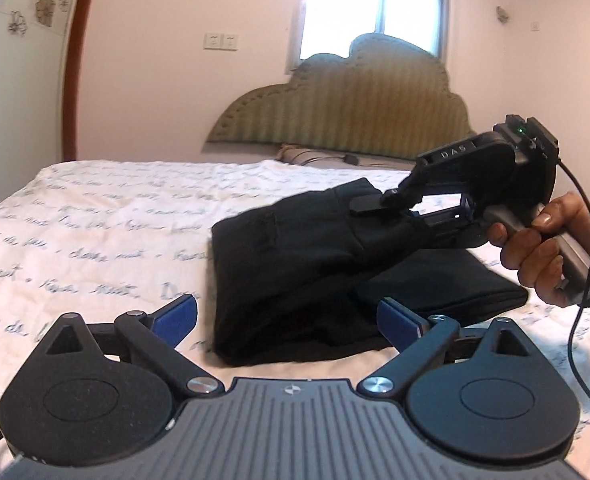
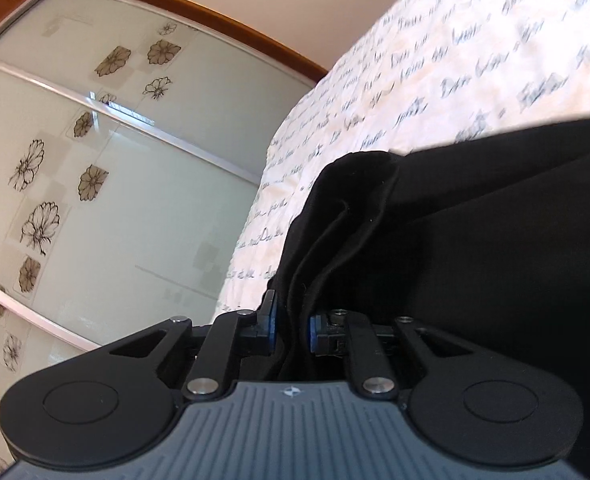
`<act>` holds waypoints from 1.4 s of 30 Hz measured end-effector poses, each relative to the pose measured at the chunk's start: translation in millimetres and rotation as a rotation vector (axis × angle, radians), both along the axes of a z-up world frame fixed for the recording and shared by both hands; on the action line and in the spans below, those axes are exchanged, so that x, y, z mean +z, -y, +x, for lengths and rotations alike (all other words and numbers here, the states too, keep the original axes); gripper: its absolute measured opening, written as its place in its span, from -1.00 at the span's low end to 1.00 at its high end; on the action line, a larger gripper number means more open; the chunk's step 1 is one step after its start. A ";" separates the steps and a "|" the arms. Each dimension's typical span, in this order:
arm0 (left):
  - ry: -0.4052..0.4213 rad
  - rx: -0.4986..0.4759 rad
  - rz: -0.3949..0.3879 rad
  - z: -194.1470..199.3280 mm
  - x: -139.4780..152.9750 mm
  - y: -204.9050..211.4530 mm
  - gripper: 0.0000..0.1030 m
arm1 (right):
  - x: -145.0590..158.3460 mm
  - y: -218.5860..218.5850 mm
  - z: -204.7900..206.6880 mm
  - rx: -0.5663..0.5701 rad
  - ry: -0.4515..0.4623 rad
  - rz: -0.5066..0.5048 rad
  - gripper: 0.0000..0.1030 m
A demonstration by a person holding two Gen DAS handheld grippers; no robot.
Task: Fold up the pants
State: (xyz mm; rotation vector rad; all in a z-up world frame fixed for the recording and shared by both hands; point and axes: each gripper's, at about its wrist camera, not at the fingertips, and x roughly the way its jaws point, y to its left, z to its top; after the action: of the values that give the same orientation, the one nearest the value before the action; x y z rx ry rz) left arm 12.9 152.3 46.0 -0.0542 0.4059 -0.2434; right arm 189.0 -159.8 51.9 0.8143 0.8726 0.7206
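My right hand-held gripper [image 2: 291, 330] pinches the black pants [image 1: 295, 264], seemingly mostly folded on the bed [image 1: 95, 216]; my left hand-held gripper [image 1: 287, 314] stands open, one fold remaining.

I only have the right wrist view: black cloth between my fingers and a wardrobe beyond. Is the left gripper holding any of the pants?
Observer: No. In the left wrist view the left gripper stands wide open, its blue pads clear of the pants.
Operator: How far along is the fold?
Observer: The pants lie as a compact folded stack on the bedspread, and the right gripper lifts one layer off its top.
Operator: What lies behind the stack?
Observer: A padded headboard under a window.
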 end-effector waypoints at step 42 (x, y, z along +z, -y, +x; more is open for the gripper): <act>-0.163 0.045 -0.026 16.7 -17.1 40.4 0.91 | -49.6 23.6 -5.7 0.014 -0.258 0.035 0.56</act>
State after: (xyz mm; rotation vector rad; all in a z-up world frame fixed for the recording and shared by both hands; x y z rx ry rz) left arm 29.6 111.9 28.9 -0.1094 0.5631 -0.2001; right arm 183.3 -183.4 2.3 0.9466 1.1003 0.6531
